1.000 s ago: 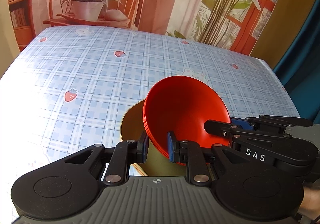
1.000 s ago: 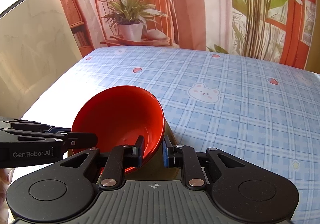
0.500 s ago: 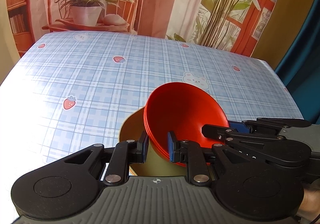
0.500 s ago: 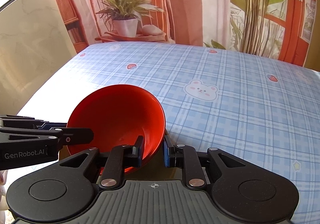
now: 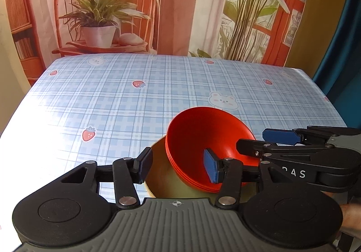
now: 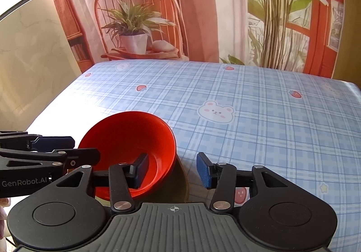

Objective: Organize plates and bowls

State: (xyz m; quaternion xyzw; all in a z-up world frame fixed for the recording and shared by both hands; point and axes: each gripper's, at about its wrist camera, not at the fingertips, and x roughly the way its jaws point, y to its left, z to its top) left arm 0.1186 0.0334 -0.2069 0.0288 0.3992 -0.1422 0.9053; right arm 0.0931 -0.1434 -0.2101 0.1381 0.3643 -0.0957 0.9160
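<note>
Stacked bowl rims [image 5: 191, 181], left view only.

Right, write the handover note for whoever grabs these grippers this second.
Left gripper: jaws open, straddling the near rims of the red bowls and the yellow plate, gripping neither.
Right gripper: jaws open, one finger inside the top red bowl, the other outside its rim, not clamped.
Things: several red bowls nested in one stack, sitting tilted on the yellow plate at the near edge of the table.
Done: bowls stacked on the plate and let go.
Left: back both grippers away without catching a rim; check whether the tilted stack needs levelling.
</note>
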